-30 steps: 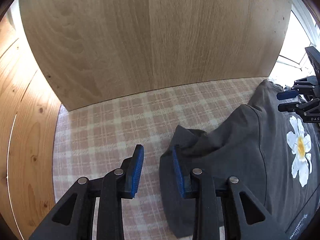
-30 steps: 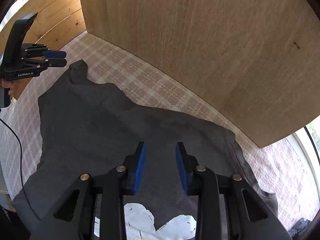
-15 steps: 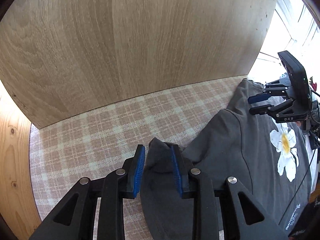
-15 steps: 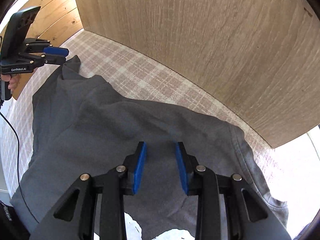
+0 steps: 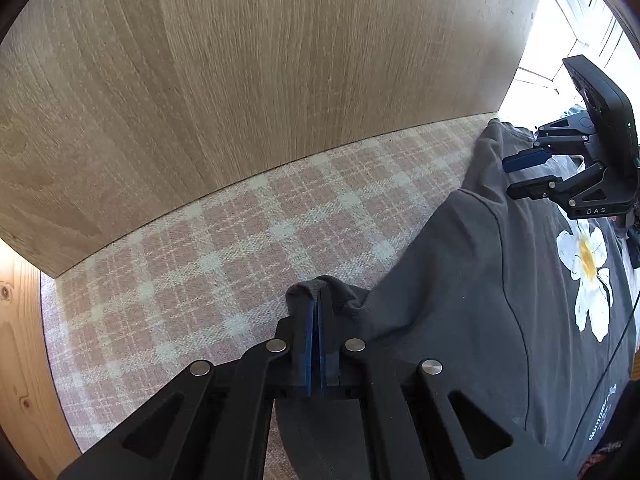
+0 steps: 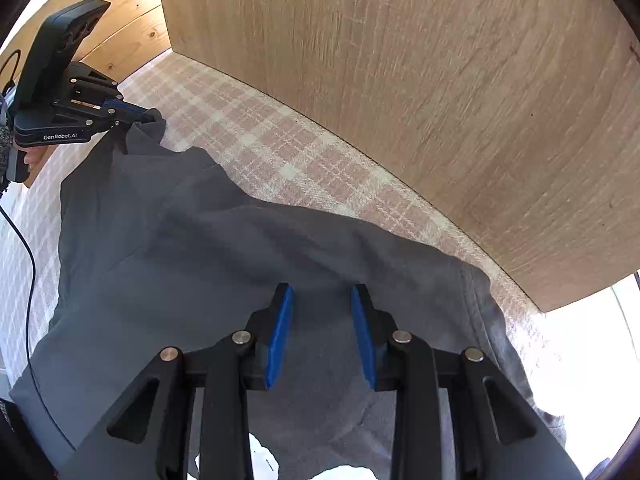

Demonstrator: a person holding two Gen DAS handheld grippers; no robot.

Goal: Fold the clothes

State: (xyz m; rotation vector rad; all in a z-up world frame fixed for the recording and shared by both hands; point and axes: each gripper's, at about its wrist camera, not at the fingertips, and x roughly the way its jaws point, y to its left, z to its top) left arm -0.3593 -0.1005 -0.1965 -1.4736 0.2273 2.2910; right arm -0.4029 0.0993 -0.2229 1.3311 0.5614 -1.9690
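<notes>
Over the plaid cloth (image 5: 248, 248), left tongs (image 5: 315, 312) clamped on grey T-shirt (image 5: 460, 280); right tongs (image 6: 322, 320) agape above it.

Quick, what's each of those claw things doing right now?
Left gripper: jaws shut on a sleeve of the grey T-shirt.
Right gripper: jaws open, holding nothing.

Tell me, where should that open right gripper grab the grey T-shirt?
Probably the raised shoulder edge of the grey T-shirt just ahead of the right gripper, coming straight down from above. The cloth lies loose on the checked cover, so a hemmed edge pinches more easily. The left gripper already clamps the opposite sleeve.
</notes>
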